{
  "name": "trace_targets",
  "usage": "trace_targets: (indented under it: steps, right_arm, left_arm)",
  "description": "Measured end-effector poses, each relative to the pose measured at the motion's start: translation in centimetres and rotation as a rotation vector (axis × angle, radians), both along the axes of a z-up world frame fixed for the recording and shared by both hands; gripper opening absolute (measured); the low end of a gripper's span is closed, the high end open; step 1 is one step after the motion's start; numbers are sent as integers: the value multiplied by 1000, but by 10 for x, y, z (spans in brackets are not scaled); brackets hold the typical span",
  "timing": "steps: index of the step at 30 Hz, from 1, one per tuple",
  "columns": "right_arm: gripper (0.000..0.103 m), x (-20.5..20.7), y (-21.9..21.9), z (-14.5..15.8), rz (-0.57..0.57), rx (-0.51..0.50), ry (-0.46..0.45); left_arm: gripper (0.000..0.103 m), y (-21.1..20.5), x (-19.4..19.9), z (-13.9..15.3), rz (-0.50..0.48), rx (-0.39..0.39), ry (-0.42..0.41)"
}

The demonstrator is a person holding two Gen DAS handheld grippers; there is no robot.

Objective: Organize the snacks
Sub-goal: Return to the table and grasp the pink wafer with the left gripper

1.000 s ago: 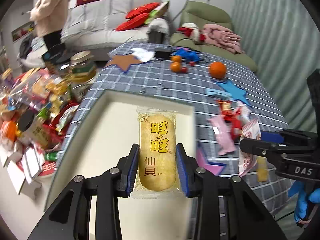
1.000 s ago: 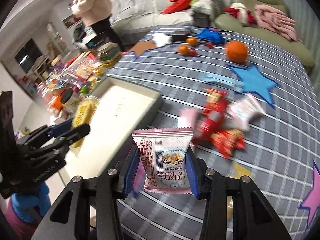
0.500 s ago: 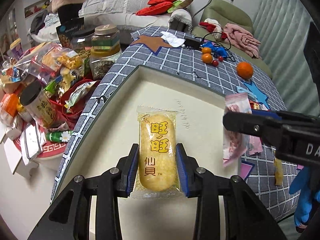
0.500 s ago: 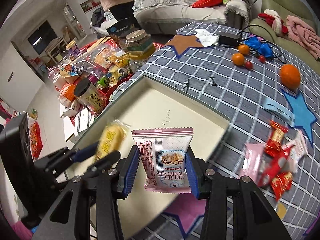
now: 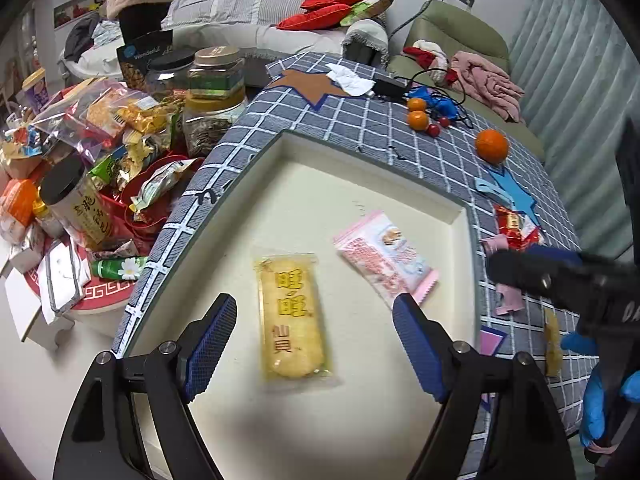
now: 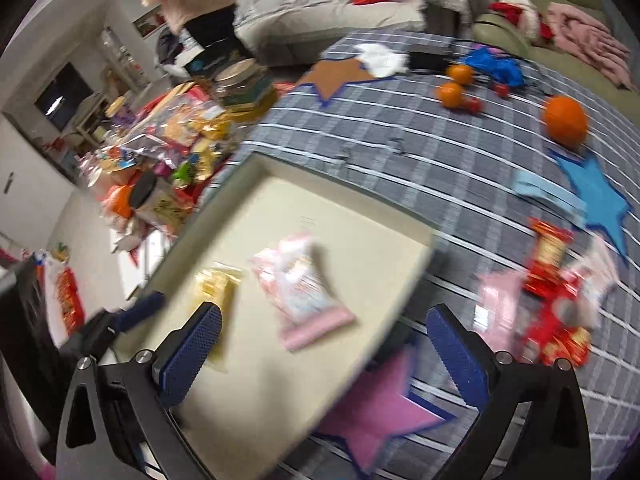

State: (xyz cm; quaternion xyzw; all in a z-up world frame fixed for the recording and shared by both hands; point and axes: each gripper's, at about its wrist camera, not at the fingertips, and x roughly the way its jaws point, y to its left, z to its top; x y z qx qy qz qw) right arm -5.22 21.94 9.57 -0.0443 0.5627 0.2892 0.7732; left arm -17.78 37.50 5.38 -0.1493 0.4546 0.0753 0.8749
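A cream tray (image 5: 360, 168) lies on the checked table. A yellow rice cracker packet (image 5: 292, 316) and a pink cranberry snack packet (image 5: 384, 256) lie flat inside it. My left gripper (image 5: 316, 344) is open and empty just above the yellow packet. My right gripper (image 6: 324, 352) is open and empty above the tray's right edge; the pink packet (image 6: 304, 288) and yellow packet (image 6: 216, 296) lie beyond it. The right gripper also shows at the right of the left wrist view (image 5: 560, 276).
Red and pink snack packets (image 6: 556, 304) lie on the cloth right of the tray (image 6: 280, 360). Oranges (image 5: 492, 146), paper stars (image 6: 376, 404) and a cable sit on the table. Jars and snack bags (image 5: 120, 128) crowd the left. A person stands at the back.
Both grippers have opened and let go of their packets, which now lie in the tray. The right gripper has drawn back to the right; its view is blurred by motion.
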Motion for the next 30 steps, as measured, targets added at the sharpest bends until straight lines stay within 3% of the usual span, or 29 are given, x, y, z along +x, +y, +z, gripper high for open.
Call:
trace_targets:
  steps: [5,12,17,19,23,26,30]
  right_arm:
    - [103,-3,-80,-5,-164,-64,-26]
    - [103,-8,-166,-32,-332,-155,33]
    - [103,-13,-183,-49,-341,-181,59]
    - [103,-15,-182,-51,-325,-195,48]
    - [103,-17,-180,-57,-279,-242,8]
    - [103,-21,-184,-62,-249,-276,-28]
    - [103,-18,-206,-62,-281,-268,-51]
  left_arm:
    - [83,-27,5,13,-66,20,-14]
    - [84,-95,15,24,-231,22,-18]
    - [84,-153,27,12,-337,39,34]
    - [84,-168,33,1,-326,61,68]
    - [84,-181,45,-17,-307,12,116]
    - [84,-189,58,-26,-290,16,136]
    - [84,-195,73,-34,-276,30,150]
